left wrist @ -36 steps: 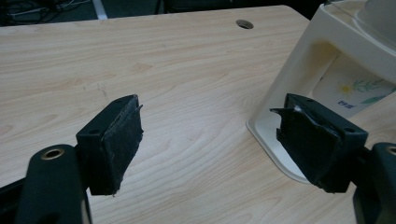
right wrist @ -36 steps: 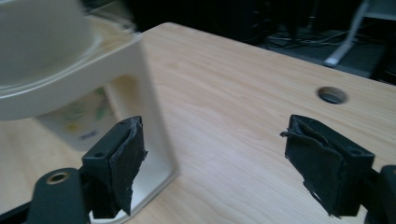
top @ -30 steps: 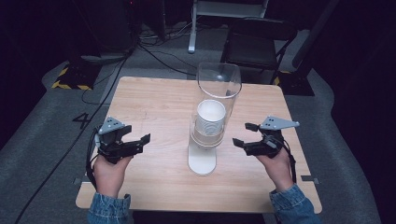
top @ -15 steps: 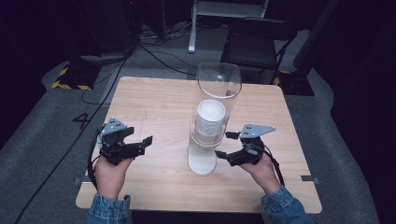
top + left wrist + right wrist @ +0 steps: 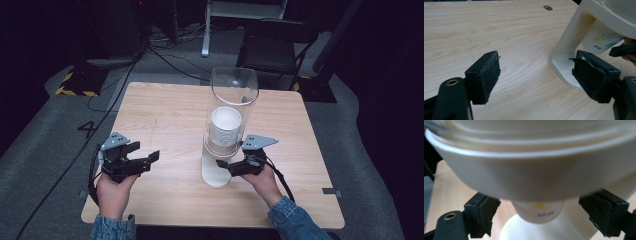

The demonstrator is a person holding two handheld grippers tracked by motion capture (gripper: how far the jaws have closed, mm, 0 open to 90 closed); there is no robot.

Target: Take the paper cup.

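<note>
Right claw (image 5: 226, 168) open, jaws just closing, straddling paper cup (image 5: 539, 213) under cup dispenser (image 5: 216, 172); left claw (image 5: 145, 155) wide, empty.

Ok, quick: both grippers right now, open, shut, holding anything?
Left gripper: open, holds nothing, above the table.
Right gripper: open, jaws either side of the paper cup under the cup dispenser, not pressing it.

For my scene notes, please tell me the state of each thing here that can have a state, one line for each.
Cup dispenser: upright on the table, clear tube partly loaded with cups.
Bottom cup: hangs out below the dispenser collar, not gripped.
Right hand-held gripper: open, jaws either side of the bottom cup, clear of it.
Left hand-held gripper: open, nothing between the jaws.
Table: bare wood around the dispenser.
</note>
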